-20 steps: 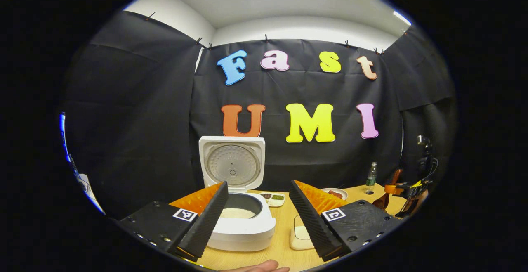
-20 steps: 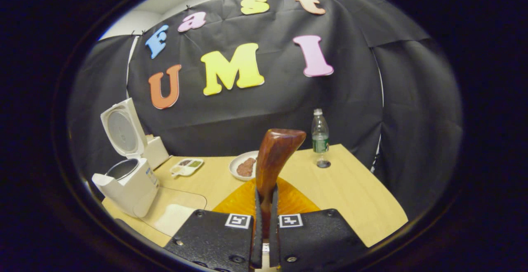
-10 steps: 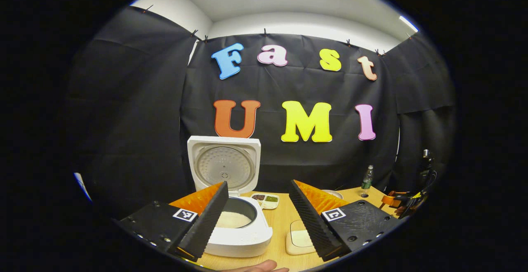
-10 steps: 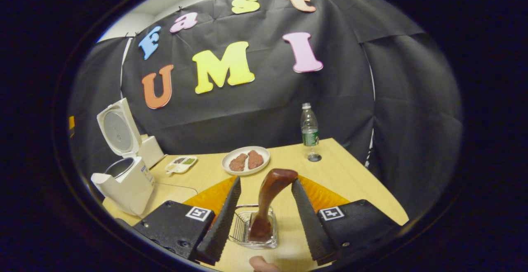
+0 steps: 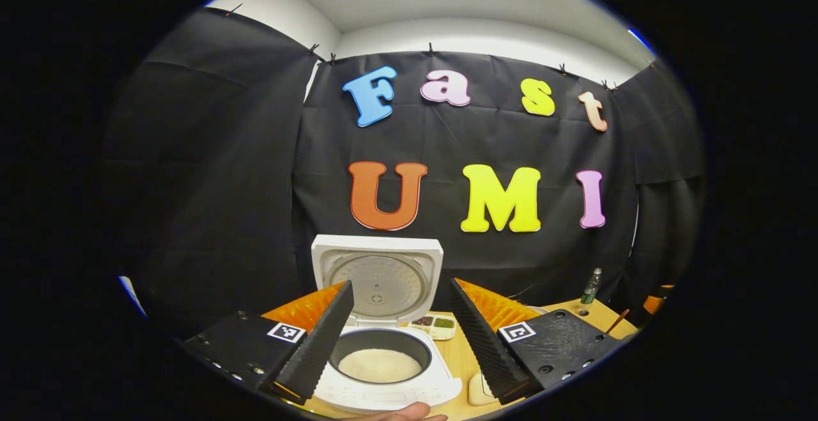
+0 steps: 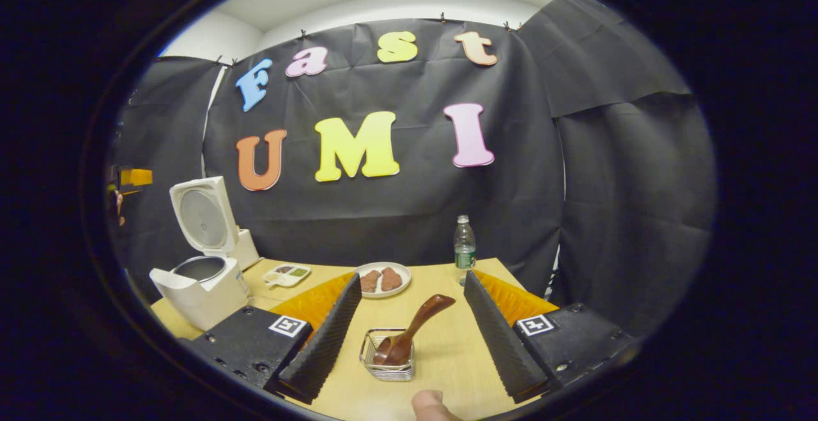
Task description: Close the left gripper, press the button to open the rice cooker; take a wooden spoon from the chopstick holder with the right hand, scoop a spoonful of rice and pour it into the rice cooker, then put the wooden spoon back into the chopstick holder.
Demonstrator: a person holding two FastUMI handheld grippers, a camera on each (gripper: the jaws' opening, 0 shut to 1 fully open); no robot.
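Note:
The white rice cooker (image 5: pixel 383 370) stands with its lid (image 5: pixel 377 277) up, white rice (image 5: pixel 379 365) showing in its dark pot. My left gripper (image 5: pixel 401 338) is open, hovering just in front of the pot. In the right gripper view the cooker (image 6: pixel 201 287) sits at the far left. The brown wooden spoon (image 6: pixel 412 331) leans in the wire chopstick holder (image 6: pixel 387 363) on the wooden table (image 6: pixel 441 357). My right gripper (image 6: pixel 412 328) is open, drawn back from the holder, nothing between its fingers.
A plate with brown food (image 6: pixel 382 278), a small divided dish (image 6: pixel 287 274) and a water bottle (image 6: pixel 464 250) stand toward the back of the table. A pale container (image 5: pixel 478 390) lies right of the cooker. A fingertip (image 6: pixel 429 403) shows at the bottom edge.
My right gripper opened, let the spoon go in the holder and pulled back upward. My left gripper swung so the cooker now lies centred between its fingers.

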